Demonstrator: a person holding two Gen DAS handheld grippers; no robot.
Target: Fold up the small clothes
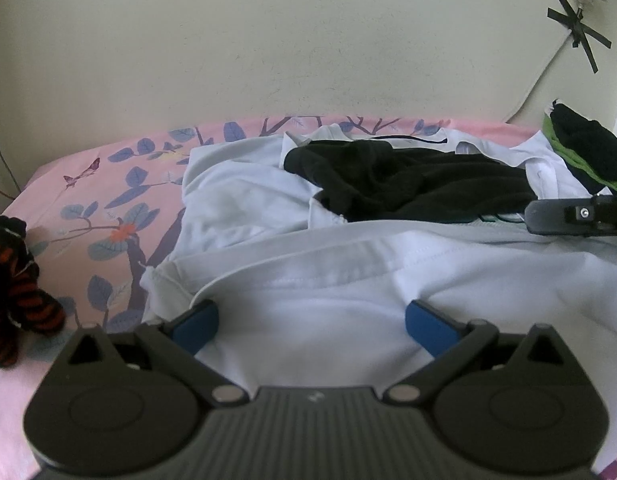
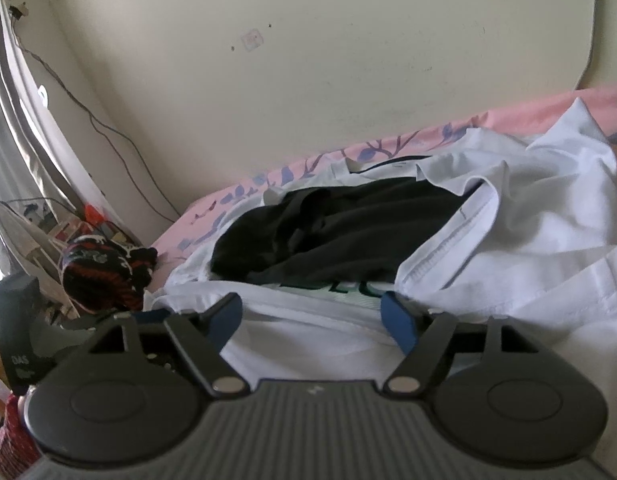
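A white shirt (image 1: pixel 316 304) lies spread on the pink floral bedsheet (image 1: pixel 88 184) right in front of me. My left gripper (image 1: pixel 310 320) is open, its blue pads straddling the shirt's near cloth just below a hem fold. My right gripper (image 2: pixel 314 314) is open too, low over the same white shirt (image 2: pixel 308 340) near its green print. A black garment (image 1: pixel 408 184) lies crumpled on other white clothes (image 1: pixel 236 188) behind; it also shows in the right wrist view (image 2: pixel 340 232). The right gripper's side shows at the left view's right edge (image 1: pixel 576 220).
A black and red striped knitted toy (image 1: pixel 16 292) sits at the bed's left edge, also in the right wrist view (image 2: pixel 104 272). A black and green garment (image 1: pixel 588 148) lies at far right. The cream wall (image 1: pixel 308 40) stands behind the bed. Clutter and cables (image 2: pixel 48 224) lie left.
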